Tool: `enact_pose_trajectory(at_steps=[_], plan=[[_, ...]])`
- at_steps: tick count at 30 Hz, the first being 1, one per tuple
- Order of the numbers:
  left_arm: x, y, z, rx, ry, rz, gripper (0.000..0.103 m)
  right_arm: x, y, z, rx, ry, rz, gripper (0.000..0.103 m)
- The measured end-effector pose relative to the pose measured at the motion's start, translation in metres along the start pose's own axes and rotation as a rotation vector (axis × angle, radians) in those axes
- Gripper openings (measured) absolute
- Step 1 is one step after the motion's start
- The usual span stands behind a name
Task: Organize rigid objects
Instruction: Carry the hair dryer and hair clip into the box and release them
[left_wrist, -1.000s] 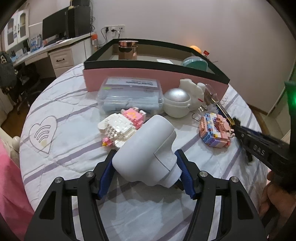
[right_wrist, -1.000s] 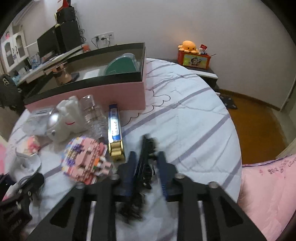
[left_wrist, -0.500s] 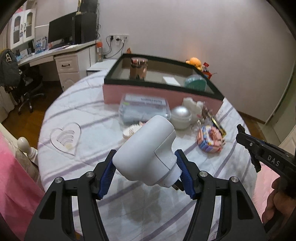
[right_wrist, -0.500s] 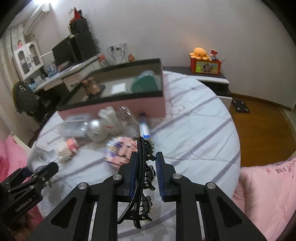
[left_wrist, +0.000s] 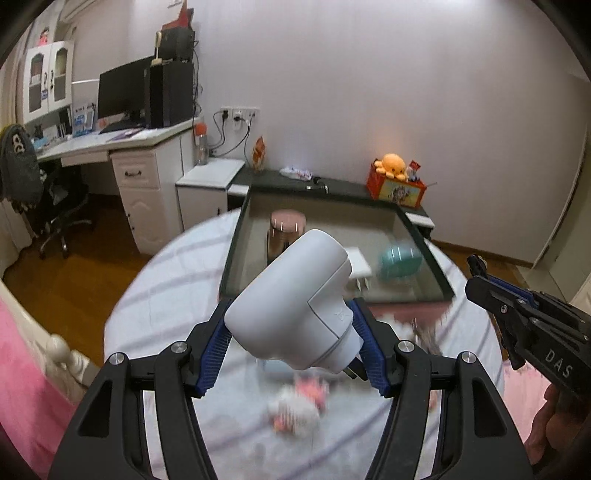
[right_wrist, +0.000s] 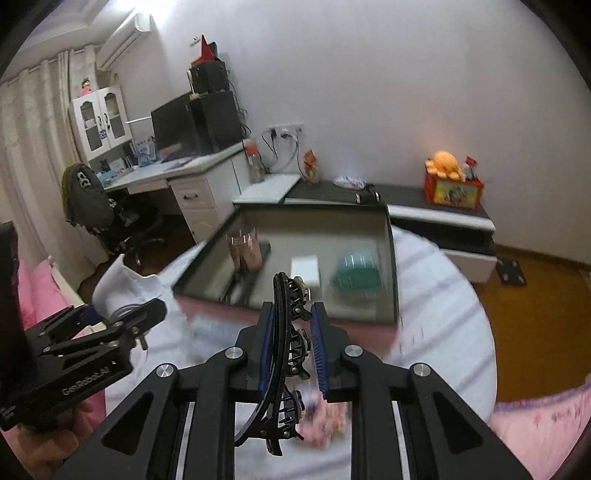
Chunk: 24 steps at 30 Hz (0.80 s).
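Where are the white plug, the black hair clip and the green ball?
white plug (left_wrist: 291, 302), left wrist view, on its rounded body
black hair clip (right_wrist: 291, 332), right wrist view, on its toothed middle
green ball (left_wrist: 400, 262), left wrist view, on its blurred front

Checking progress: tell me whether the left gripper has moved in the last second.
Yes. The left gripper, shut on the white adapter, rose and advanced toward the pink box.

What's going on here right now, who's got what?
Both grippers are loaded and held up above the table. The left gripper is shut on a white plug adapter; the right gripper is shut on a black hair clip. In front of them sits the open pink box, which already holds a rose-gold jar, a small white box and a teal object. Other toys lie on the striped cloth below, too blurred to make out.
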<state>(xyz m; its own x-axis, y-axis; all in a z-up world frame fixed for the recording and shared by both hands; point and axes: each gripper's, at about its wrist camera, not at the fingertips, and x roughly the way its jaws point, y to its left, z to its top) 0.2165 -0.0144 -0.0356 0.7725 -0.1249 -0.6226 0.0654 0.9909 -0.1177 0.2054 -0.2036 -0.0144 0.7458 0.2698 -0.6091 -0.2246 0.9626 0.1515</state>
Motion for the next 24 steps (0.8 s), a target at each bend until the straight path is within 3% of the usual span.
enact_pose_trajectory(at_steps=[8, 12, 17, 24], plan=[[0.070, -0.010, 0.077, 0.029, -0.021, -0.016, 0.064, 0.077, -0.022, 0.068, 0.002, 0.016, 0.005, 0.020], [0.111, -0.016, 0.103, 0.027, -0.016, -0.017, 0.064, 0.114, -0.038, 0.087, 0.022, 0.032, -0.014, 0.020], [0.159, -0.023, 0.118, 0.034, 0.024, -0.005, 0.064, 0.169, -0.061, 0.091, 0.049, 0.109, -0.034, 0.020], [0.203, -0.027, 0.116, 0.048, 0.084, 0.004, 0.064, 0.209, -0.071, 0.085, 0.039, 0.204, -0.045, 0.020]])
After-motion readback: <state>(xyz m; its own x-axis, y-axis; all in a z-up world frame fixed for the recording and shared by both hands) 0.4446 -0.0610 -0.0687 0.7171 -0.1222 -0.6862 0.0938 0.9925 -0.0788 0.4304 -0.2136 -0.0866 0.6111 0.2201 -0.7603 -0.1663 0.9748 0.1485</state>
